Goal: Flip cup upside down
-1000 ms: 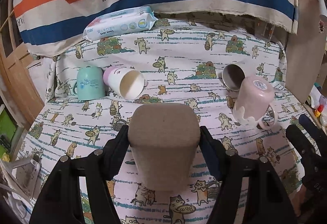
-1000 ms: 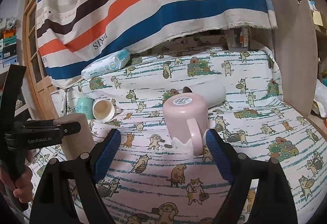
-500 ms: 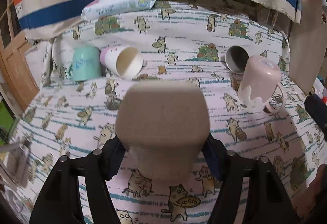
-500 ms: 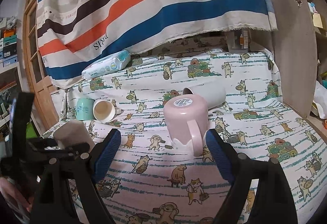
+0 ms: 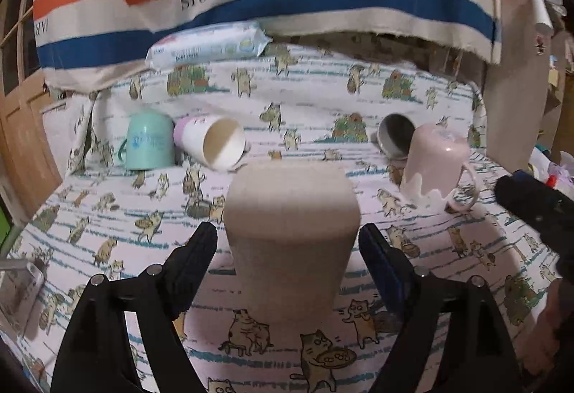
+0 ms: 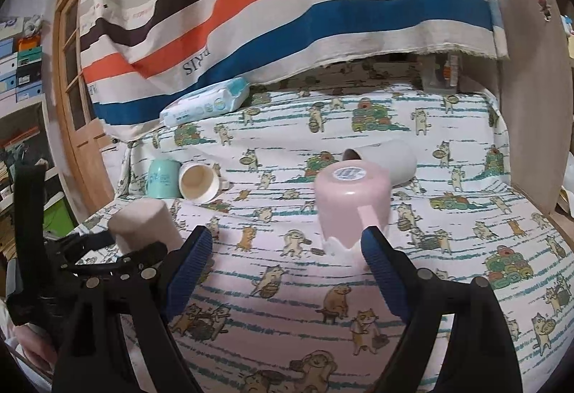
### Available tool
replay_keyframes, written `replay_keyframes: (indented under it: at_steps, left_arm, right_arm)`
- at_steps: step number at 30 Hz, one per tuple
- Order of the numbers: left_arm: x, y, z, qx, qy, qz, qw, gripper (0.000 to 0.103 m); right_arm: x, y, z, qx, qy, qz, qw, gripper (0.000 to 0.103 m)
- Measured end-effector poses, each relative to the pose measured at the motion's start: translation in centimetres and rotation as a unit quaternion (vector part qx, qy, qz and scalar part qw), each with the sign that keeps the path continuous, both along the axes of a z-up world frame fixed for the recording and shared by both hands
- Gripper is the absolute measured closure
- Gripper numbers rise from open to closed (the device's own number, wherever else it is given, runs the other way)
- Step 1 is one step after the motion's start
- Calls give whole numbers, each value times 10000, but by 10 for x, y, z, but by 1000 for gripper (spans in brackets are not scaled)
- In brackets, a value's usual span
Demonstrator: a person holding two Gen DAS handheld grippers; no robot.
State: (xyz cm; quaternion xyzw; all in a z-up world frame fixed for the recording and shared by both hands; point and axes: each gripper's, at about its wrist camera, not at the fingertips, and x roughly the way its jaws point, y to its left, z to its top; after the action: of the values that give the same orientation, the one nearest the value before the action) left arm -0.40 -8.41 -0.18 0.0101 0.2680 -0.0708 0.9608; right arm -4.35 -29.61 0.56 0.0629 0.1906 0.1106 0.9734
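The beige cup [image 5: 291, 242] stands inverted between the spread, non-touching fingers of the left hand-held gripper [image 5: 287, 246].

Five cups are showing: a beige cup [image 5: 291, 242] sitting between the left fingers [image 5: 193, 260], a pink cup [image 6: 353, 210] ahead of the right fingers [image 6: 190, 262], and a teal cup [image 5: 149, 145], a white cup [image 5: 211, 143] and a grey cup [image 5: 394, 139] lying beyond. One wipes pack [image 5: 208, 47] is resting farthest back.

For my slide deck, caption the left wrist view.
Open left hand-held gripper straddles an upside-down beige cup on the cat-print cloth.
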Motion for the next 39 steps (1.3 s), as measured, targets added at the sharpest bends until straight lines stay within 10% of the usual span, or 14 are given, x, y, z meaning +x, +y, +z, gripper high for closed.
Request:
replay_keyframes:
  at_steps: [17, 22, 39]
  left_arm:
    - [-28, 59, 37, -230, -1191, -91, 9926, 18]
    - [-28, 85, 36, -495, -1751, 104, 9832, 0]
    - [-14, 109, 21, -582, -1619, 49, 9851, 0]
  right_arm:
    - [4, 38, 11, 55, -154, 8, 9999, 14]
    - [3, 50, 13, 89, -489, -158, 9986, 0]
    - [12, 53, 1, 214, -514, -309, 9980, 0]
